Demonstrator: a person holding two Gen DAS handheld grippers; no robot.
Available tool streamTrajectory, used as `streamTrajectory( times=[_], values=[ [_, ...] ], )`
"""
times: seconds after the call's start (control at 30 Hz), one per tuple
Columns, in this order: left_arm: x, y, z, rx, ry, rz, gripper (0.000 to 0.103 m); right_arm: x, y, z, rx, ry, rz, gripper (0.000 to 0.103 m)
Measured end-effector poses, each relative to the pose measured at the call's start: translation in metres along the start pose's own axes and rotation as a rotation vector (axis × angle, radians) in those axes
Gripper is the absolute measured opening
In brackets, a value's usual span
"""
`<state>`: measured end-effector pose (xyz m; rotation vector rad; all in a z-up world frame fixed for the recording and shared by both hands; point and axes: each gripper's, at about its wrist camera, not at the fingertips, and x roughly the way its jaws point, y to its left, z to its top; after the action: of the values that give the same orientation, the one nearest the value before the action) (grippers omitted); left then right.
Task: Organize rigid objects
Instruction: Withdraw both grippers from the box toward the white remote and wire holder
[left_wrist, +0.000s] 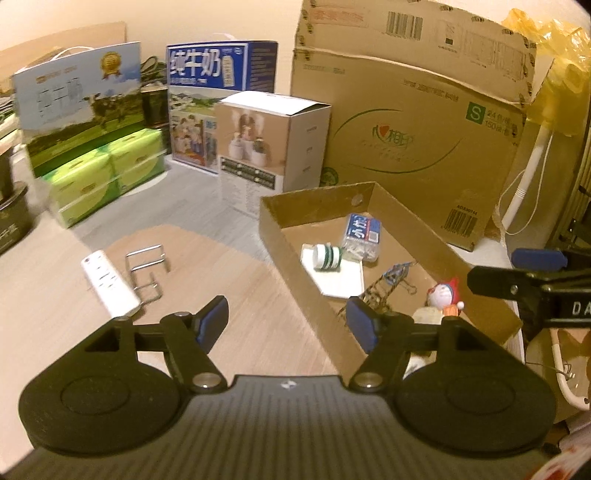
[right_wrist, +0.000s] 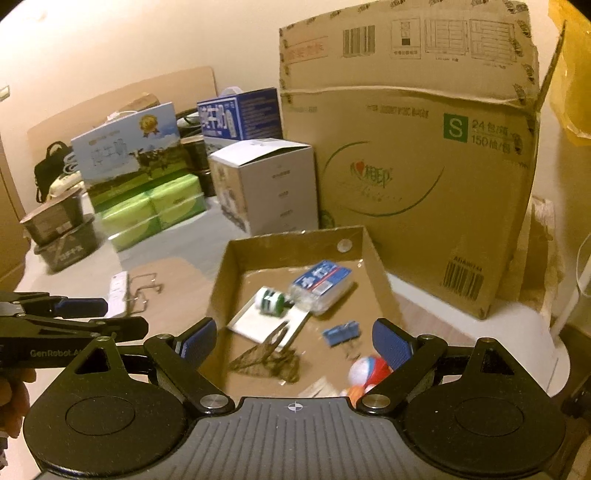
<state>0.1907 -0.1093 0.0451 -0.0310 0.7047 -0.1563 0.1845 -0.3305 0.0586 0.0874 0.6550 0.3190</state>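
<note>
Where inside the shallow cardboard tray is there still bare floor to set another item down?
Bare floor lies along the tray's back wall, left of the blue-labelled clear box. The near end is crowded: white card under the green-striped roll, blue binder clip, toy figure.

The shallow tray (right_wrist: 221, 273) is brown cardboard, matt and a little rough, and the big carton (right_wrist: 424, 192) behind it is the same material with creases. The table top (left_wrist: 221, 273) looks like pale wood laminate, smooth. The wire rack (left_wrist: 147, 269) is thin shiny metal. The remote (left_wrist: 109, 284) is white smooth plastic. The small clear box (right_wrist: 321, 284) is glossy transparent plastic. The green packs (left_wrist: 103, 184) have shiny plastic wrap.
</note>
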Motion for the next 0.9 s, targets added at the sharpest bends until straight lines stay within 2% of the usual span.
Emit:
streamTrajectory(
  times=[0.47, 0.9],
  values=[
    [-0.052, 0.031, -0.041, -0.059, -0.003, 0.056, 0.077, -0.033, 0.043, -0.035, 0.048, 0.006, 0.052, 0.091],
    [-0.073, 0.092, -0.063, -0.13, -0.002, 0.182, 0.082, -0.03, 0.09, -0.049, 0.007, 0.014, 0.12, 0.091]
  ],
)
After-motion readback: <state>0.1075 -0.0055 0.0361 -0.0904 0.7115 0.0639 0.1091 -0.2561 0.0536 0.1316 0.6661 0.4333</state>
